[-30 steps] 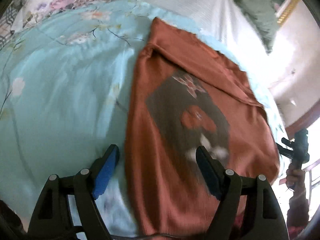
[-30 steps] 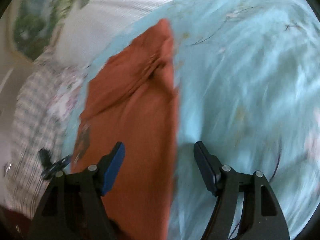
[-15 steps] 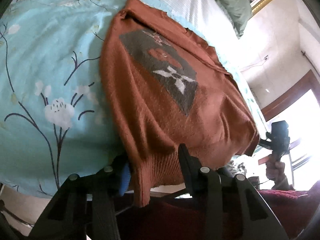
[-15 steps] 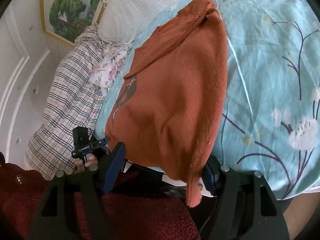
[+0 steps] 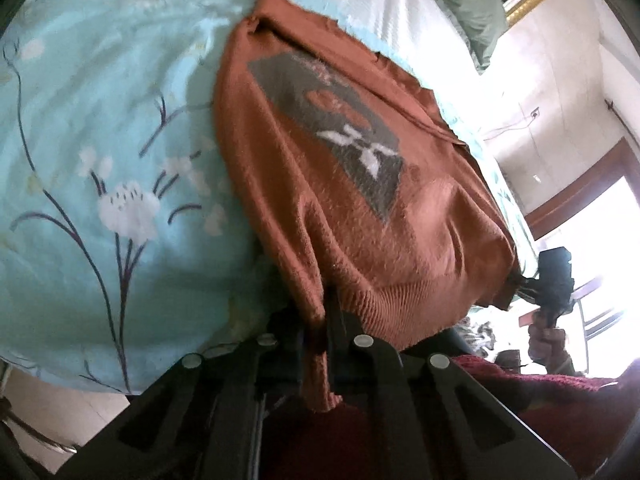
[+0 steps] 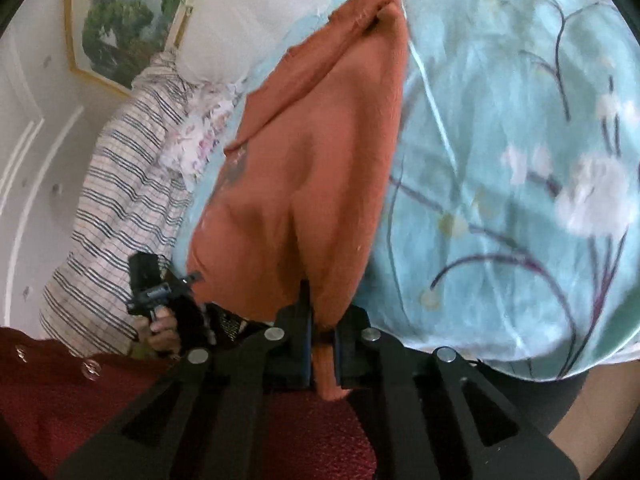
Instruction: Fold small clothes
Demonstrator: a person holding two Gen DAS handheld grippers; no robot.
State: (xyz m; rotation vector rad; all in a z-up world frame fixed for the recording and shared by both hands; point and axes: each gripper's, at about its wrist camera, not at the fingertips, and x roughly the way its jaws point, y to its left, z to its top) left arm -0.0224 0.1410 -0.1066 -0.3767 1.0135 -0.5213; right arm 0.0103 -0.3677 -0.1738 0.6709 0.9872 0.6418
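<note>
The soft, limp rust-orange knitted sweater (image 5: 360,208) drapes over the bed's near edge; the left gripper (image 5: 320,340) and the closing right gripper (image 6: 322,344) pinch its ribbed hem corners, good holds.

The left gripper's pads (image 5: 320,320) were buried in the sweater (image 5: 360,208) hem. Its far collar end was bunched, its sleeves perhaps tucked beneath. The bedspread (image 6: 500,160) flowers were blurred. The framed picture (image 6: 120,12) ran off the top-left edge.
</note>
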